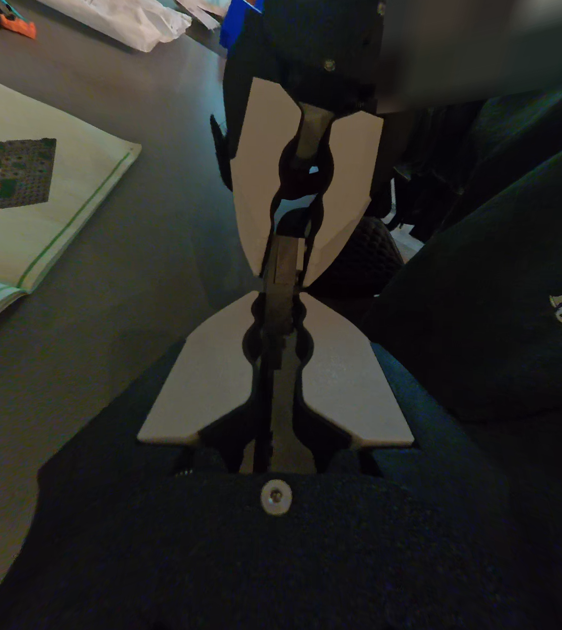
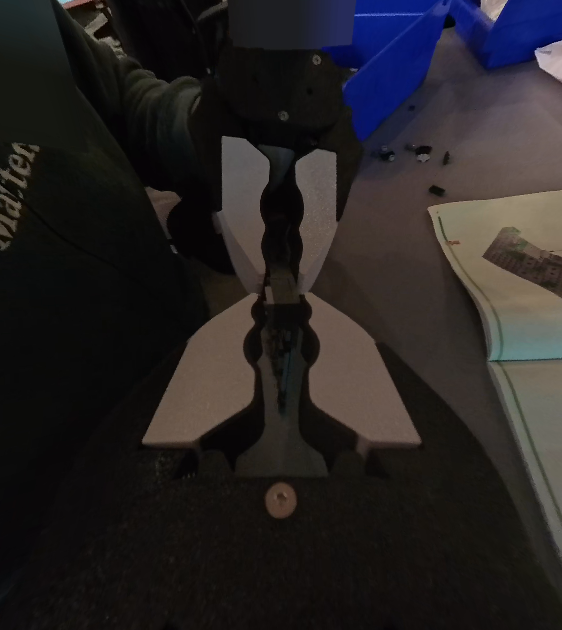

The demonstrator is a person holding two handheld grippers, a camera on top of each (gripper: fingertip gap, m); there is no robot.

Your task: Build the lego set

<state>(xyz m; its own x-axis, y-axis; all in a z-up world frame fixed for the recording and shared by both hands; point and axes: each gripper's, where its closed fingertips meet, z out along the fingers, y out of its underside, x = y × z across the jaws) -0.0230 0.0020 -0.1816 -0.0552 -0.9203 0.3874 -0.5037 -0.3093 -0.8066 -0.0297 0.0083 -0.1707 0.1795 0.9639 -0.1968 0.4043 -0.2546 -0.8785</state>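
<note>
Grey tabletop (image 2: 409,143) dimly lit, open instruction booklet (image 1: 34,218), blue bins (image 2: 395,88), both grippers clenched tip-to-tip on a dark lego piece (image 1: 281,269)

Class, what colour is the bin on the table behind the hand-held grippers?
Blue; the bin shows best in the right wrist view.

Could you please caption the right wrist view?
Both grippers meet tip to tip, gripping a flat lego piece edge-on, beside the instruction booklet.

Your two views are dim and underexposed, the black clothing beside the instruction booklet (image 1: 34,218) sinking into near-featureless shadow, while the grey surface (image 1: 157,112) catches soft light, and wide-angle distortion bends and smears the booklet's edges toward the corners.
</note>
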